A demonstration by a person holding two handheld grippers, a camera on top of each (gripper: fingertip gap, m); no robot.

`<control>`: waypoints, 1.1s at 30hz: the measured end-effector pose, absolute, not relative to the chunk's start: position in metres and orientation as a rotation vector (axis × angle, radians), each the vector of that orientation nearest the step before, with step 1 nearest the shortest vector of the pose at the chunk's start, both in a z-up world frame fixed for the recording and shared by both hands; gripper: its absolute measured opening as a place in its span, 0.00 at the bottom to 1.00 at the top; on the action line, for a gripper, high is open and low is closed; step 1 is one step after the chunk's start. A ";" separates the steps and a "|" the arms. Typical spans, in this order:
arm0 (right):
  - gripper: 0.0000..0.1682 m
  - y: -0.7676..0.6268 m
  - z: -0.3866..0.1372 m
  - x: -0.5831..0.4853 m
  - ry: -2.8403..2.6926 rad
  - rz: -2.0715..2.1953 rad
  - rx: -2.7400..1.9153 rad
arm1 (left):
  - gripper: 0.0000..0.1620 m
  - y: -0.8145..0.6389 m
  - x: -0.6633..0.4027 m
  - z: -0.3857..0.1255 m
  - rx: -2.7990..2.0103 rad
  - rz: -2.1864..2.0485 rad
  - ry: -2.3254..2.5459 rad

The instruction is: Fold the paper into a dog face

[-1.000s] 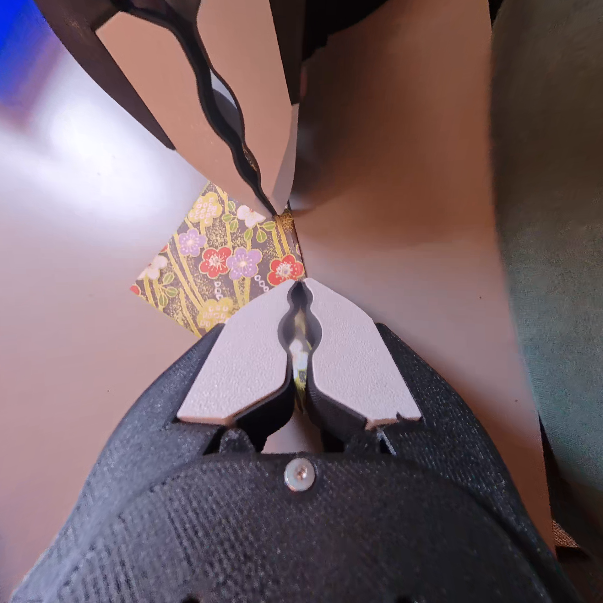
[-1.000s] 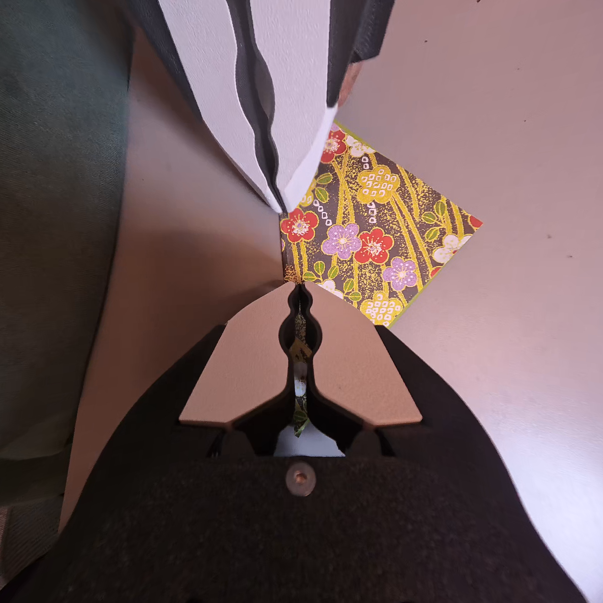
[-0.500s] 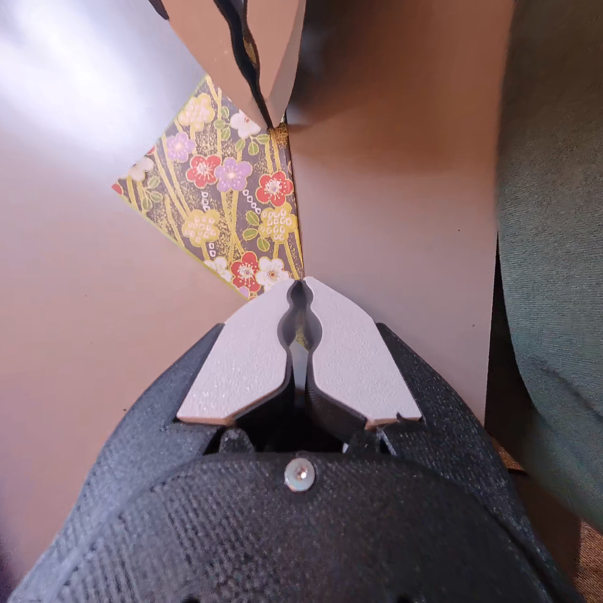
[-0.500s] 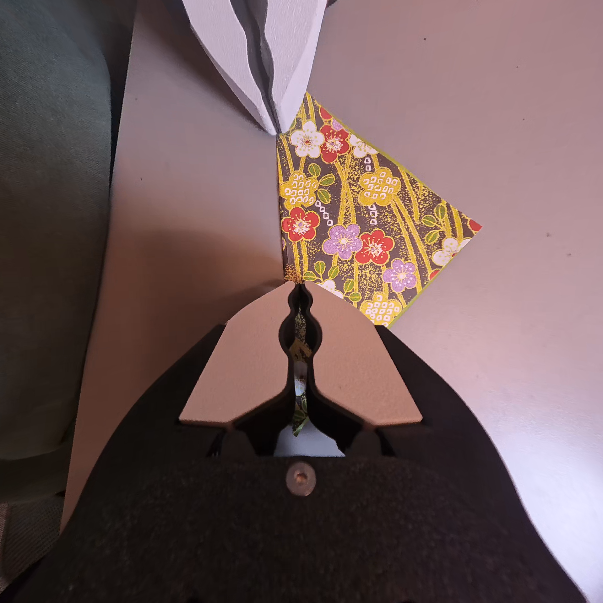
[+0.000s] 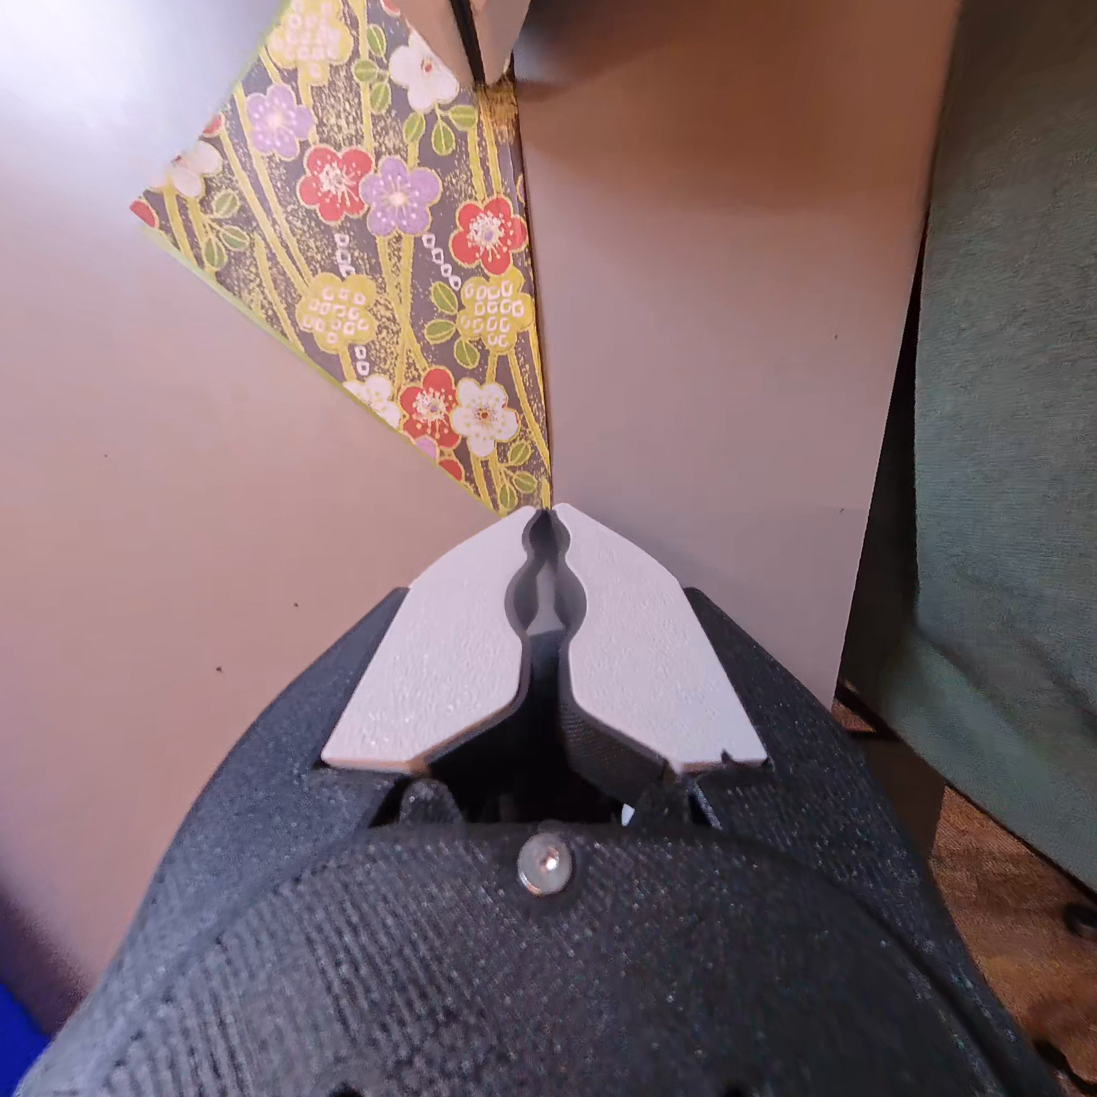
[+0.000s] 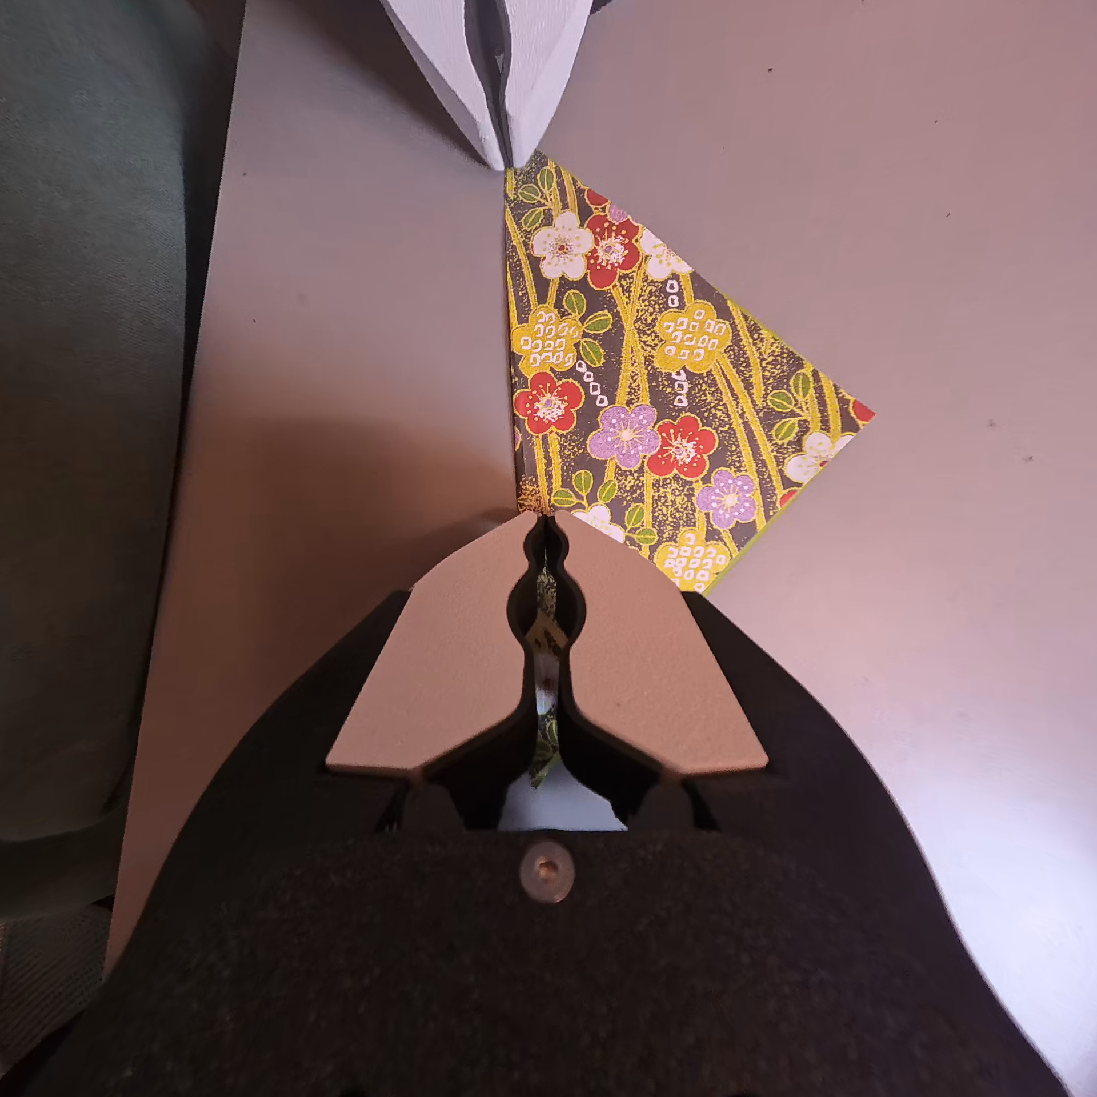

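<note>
Both tongs closed: right tongs (image 6: 545,519) gripping floral paper (image 6: 647,380), left tongs (image 5: 549,510) empty.

L hand-held gripper (image 5: 547,511): jaws closed, tips together | R hand-held gripper (image 6: 545,517): closed, tips facing L's

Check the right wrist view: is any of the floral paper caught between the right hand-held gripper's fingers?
Yes, a strip of the floral origami paper shows in the slot between the shut fingers of the right hand-held gripper.

Warm, dim light; soft glare on the table (image 5: 89,89); wide-angle edges bend and blur.
</note>
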State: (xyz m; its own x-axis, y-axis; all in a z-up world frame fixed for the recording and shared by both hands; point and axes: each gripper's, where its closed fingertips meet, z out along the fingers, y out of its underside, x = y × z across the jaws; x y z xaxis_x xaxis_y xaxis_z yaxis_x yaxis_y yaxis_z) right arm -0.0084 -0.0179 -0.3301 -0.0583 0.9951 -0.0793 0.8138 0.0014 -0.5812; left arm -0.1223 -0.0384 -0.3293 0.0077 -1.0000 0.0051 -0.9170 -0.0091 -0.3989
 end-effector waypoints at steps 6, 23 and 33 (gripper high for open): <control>0.00 -0.018 -0.330 -0.008 -1.932 0.695 -1.869 | 0.00 -0.032 -0.134 -0.329 -2.066 -0.366 1.993; 0.00 0.067 -0.285 0.024 -1.859 0.300 -1.619 | 0.03 0.025 -0.035 -0.327 -1.761 -0.537 1.872; 0.45 0.080 -0.323 0.052 -1.116 0.630 -2.349 | 0.00 0.021 -0.024 -0.327 -1.826 -0.489 1.715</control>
